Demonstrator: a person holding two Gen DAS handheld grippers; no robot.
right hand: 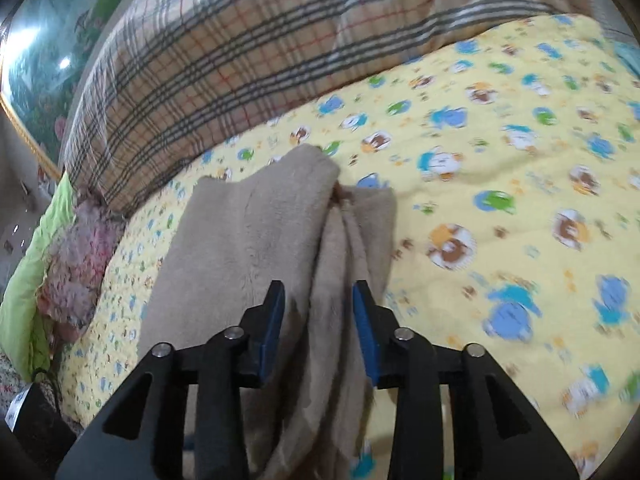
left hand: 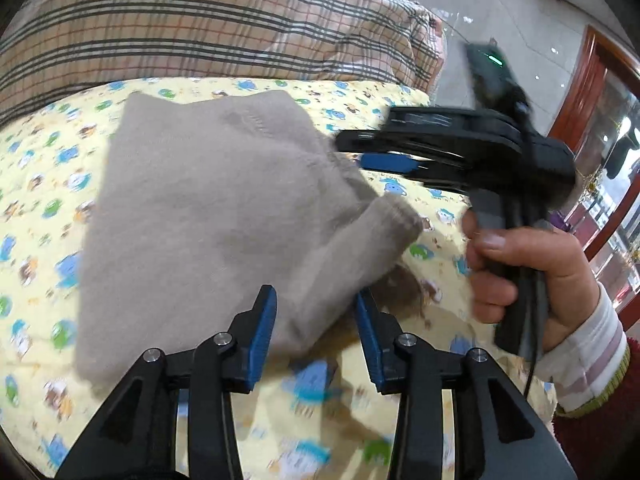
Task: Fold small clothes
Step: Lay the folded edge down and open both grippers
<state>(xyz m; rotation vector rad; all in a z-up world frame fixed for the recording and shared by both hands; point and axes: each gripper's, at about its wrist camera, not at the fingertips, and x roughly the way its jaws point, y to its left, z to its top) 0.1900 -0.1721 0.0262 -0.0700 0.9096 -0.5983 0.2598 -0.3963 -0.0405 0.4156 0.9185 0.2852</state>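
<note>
A small beige fleece garment lies folded on the yellow cartoon-print quilt. My left gripper is open, its jaws on either side of the garment's near edge, with cloth between them. The right gripper, held in a hand, hovers at the garment's right edge. In the right wrist view the same garment lies under my open right gripper, with bunched folds between the blue pads. Both views are blurred.
A plaid pillow or quilt lies behind the garment; it also shows in the right wrist view. A pink fluffy item and green cloth sit at the left. Tiled floor and a wooden door frame are at the right.
</note>
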